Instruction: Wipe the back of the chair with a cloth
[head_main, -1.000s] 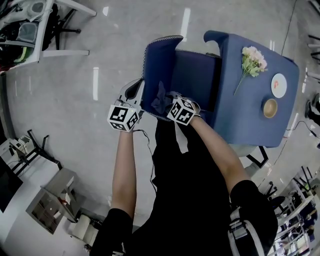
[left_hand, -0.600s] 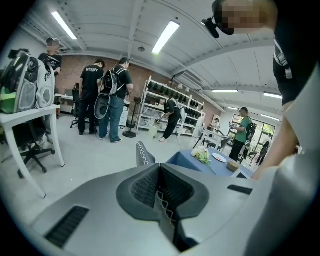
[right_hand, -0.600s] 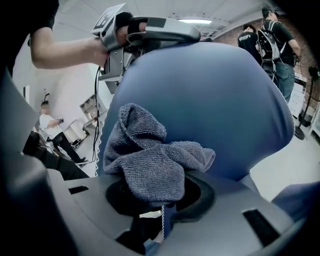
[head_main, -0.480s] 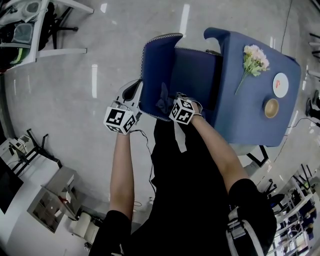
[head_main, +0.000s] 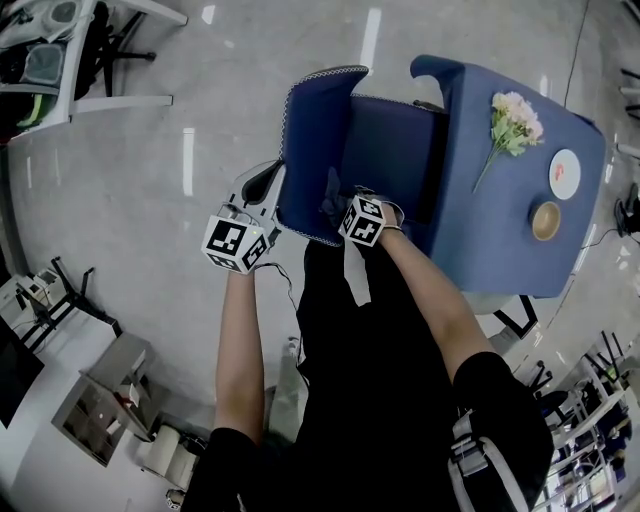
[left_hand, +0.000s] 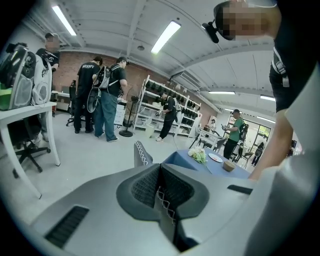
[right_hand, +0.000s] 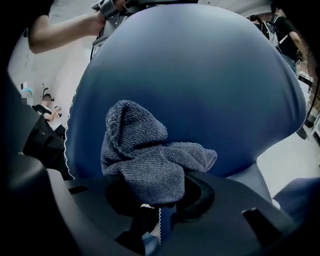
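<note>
Found left gripper (left_hand: 161, 186) clamped on chair (head_main: 316, 135) back's stitched edge, right gripper (right_hand: 158, 212) pinching cloth (right_hand: 145, 160) at its near face, blue table (head_main: 500, 240) with flowers (head_main: 516, 118) close right.

**Chair left of table, a gripper on each side of its back**

The chair (head_main: 385, 150) stands just left of the table (head_main: 490, 250). The left gripper (left_hand: 160, 192) is at the left of the chair back (head_main: 305, 150), with the back's edge clamped between its jaws. The right gripper (right_hand: 157, 207) is on the back's right side, and the cloth (right_hand: 145, 160) pinched in its jaws lies before the back. On the table, the flowers (head_main: 515, 118) lie farthest, the plate (head_main: 565, 172) right of them, and the cup (head_main: 546, 220) nearest.
</note>
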